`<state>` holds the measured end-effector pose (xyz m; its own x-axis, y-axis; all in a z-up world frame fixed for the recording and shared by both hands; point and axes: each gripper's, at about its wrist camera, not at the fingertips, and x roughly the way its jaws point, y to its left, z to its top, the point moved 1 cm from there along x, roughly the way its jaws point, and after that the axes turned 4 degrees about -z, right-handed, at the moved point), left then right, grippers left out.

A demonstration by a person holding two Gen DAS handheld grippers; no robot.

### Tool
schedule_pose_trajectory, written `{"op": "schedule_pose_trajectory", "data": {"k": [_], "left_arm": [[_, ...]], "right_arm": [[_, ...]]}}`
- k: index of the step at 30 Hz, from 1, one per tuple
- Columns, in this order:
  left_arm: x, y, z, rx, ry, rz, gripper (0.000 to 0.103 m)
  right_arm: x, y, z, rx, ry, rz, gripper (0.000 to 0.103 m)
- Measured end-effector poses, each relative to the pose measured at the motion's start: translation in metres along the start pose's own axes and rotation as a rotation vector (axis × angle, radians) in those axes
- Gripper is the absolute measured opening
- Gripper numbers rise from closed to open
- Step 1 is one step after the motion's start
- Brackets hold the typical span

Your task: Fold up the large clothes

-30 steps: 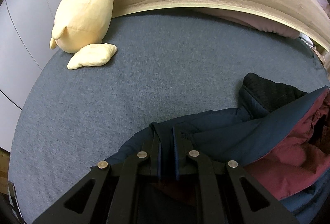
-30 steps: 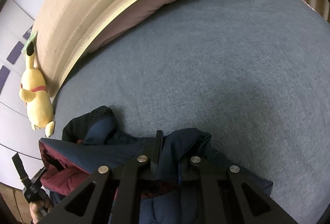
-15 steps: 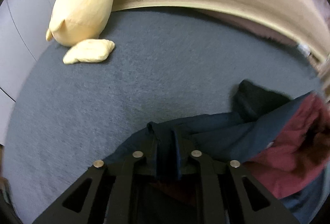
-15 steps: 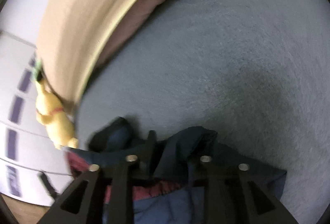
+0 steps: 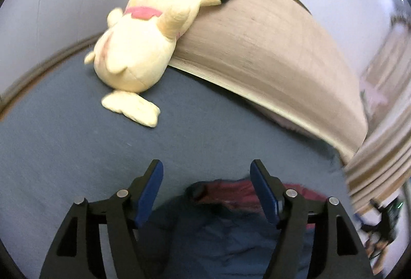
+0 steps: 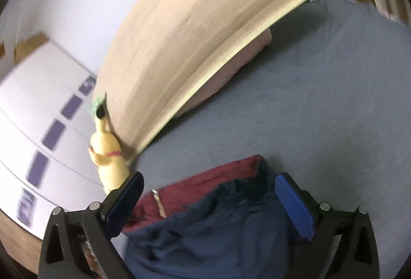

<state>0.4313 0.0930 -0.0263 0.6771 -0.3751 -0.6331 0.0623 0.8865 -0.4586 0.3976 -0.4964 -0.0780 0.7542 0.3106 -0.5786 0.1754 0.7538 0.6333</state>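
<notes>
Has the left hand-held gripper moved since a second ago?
Yes. The left hand-held gripper has lifted and tilted up: the yellow plush toy now shows whole. Its jaws have just been opening, off the navy jacket.

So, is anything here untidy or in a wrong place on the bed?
The navy jacket lies bunched rather than flat, its maroon lining turned outward. The yellow plush toy leans tilted against the headboard. Nothing looks spilled or damaged. Both grippers have just opened, their pads clear of the jacket.
</notes>
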Motion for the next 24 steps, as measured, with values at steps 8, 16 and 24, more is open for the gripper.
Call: {"op": "schedule_pose_trajectory", "data": {"k": [8, 16, 24], "left_arm": [[0.065, -0.028, -0.051, 0.349, 0.184, 0.063, 0.071], [0.109, -0.033, -0.041, 0.347, 0.254, 0.067, 0.071], [0.141, -0.033, -0.045, 0.34, 0.294, 0.183, 0.043]], "right_arm": [[0.044, -0.022, -0.038, -0.166, 0.142, -0.126, 0.087], [0.085, -0.033, -0.028, -0.215, 0.211, -0.128, 0.083], [0.126, -0.035, -0.024, -0.24, 0.289, -0.194, 0.019]]}}
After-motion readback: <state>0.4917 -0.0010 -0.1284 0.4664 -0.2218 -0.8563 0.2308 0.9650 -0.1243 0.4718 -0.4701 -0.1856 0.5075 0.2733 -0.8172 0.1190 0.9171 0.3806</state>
